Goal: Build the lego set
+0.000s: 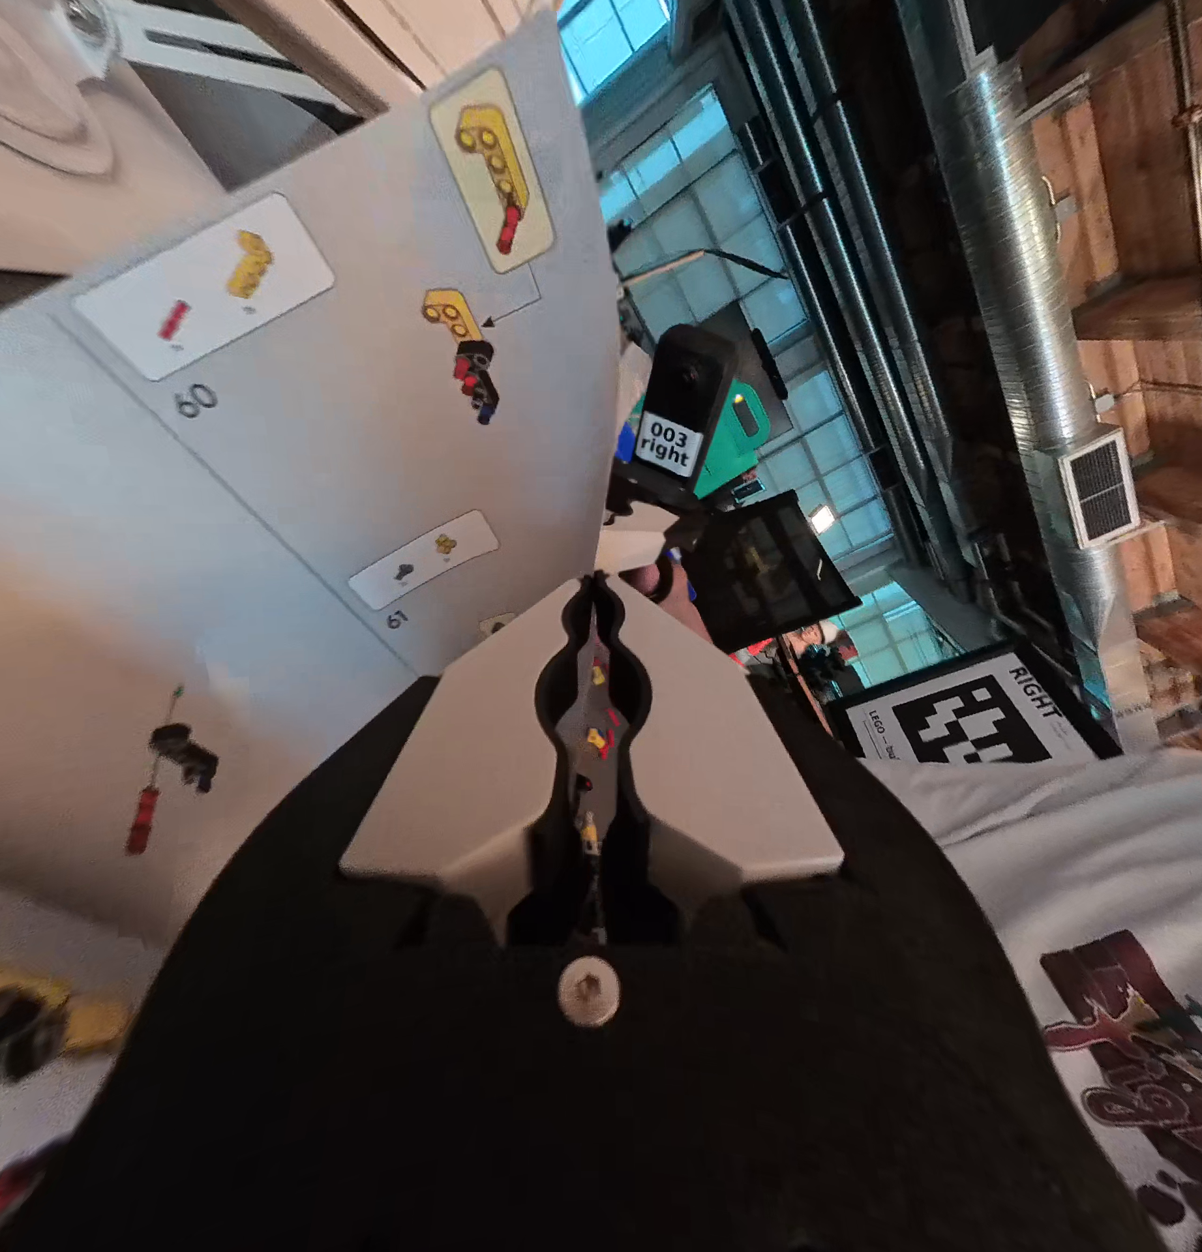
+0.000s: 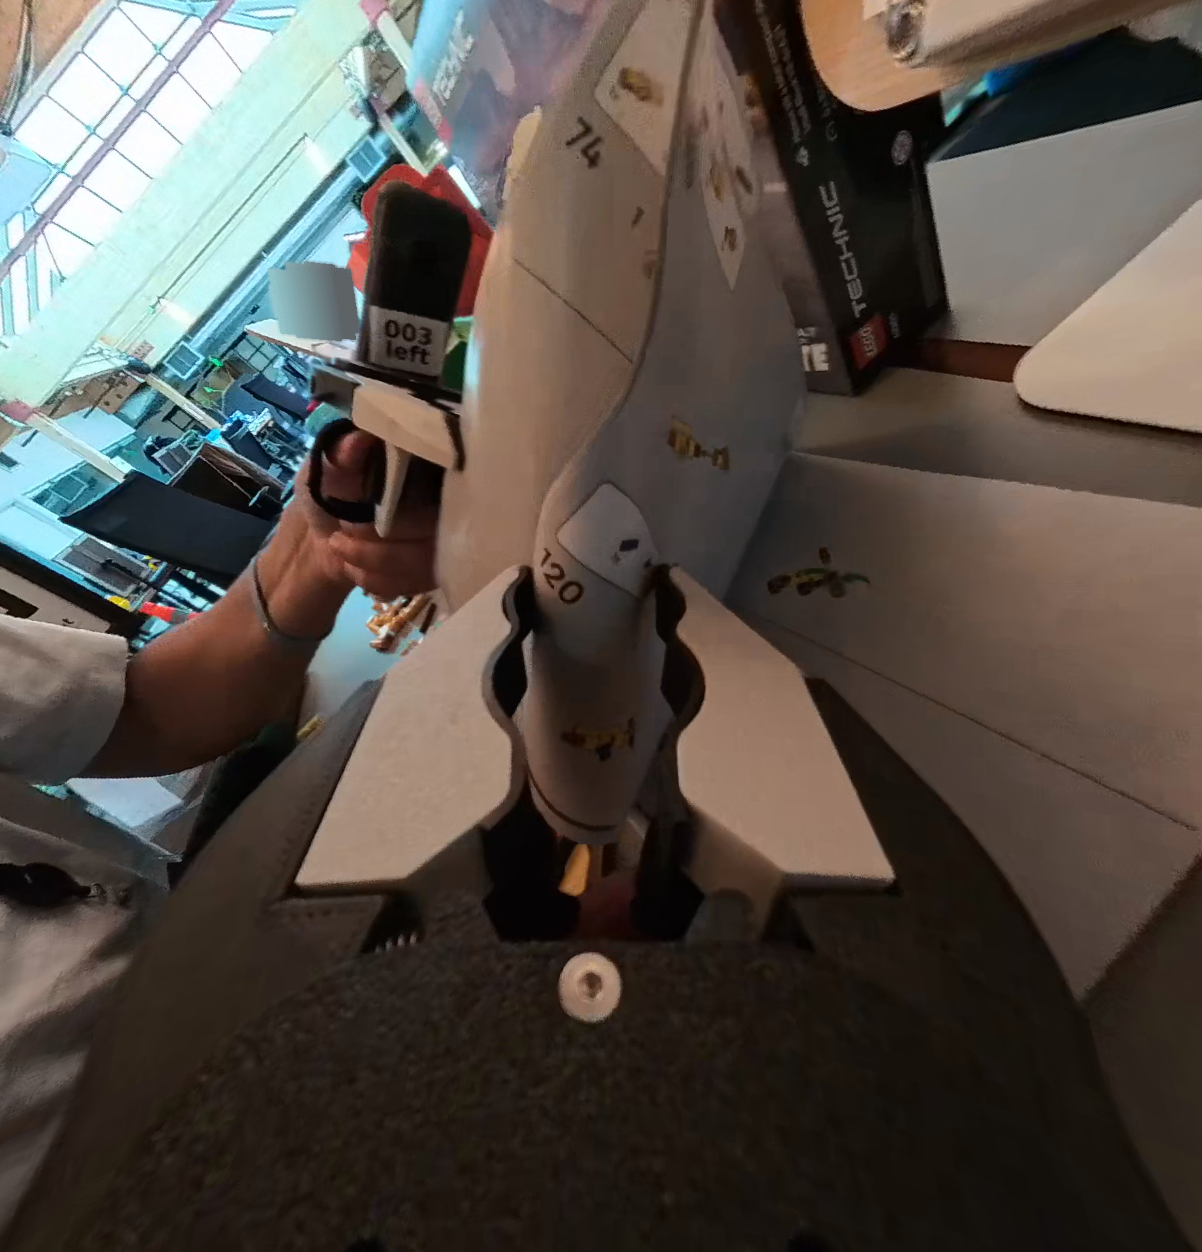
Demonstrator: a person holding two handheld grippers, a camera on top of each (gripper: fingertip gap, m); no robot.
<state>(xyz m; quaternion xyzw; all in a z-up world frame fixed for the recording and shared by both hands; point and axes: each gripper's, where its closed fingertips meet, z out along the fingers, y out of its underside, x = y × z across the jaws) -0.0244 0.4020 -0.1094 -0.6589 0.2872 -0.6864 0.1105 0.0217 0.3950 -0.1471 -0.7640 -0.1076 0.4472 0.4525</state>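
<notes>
— Both grippers busy: left gripper pinched thin on the instruction booklet, right gripper clamped around a curled sheaf of pages.
— Lifted off the desk, then. Better to ease the right fingers, sliding pages free without tearing.

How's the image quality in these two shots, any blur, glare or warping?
Left wrist view: booklet page smeared by motion blur toward the left edge, sharper near the left gripper; ducts bend with wide-angle warp. Right wrist view: windows blown out bright, booklet pages in the right gripper soft, box blurred.
</notes>
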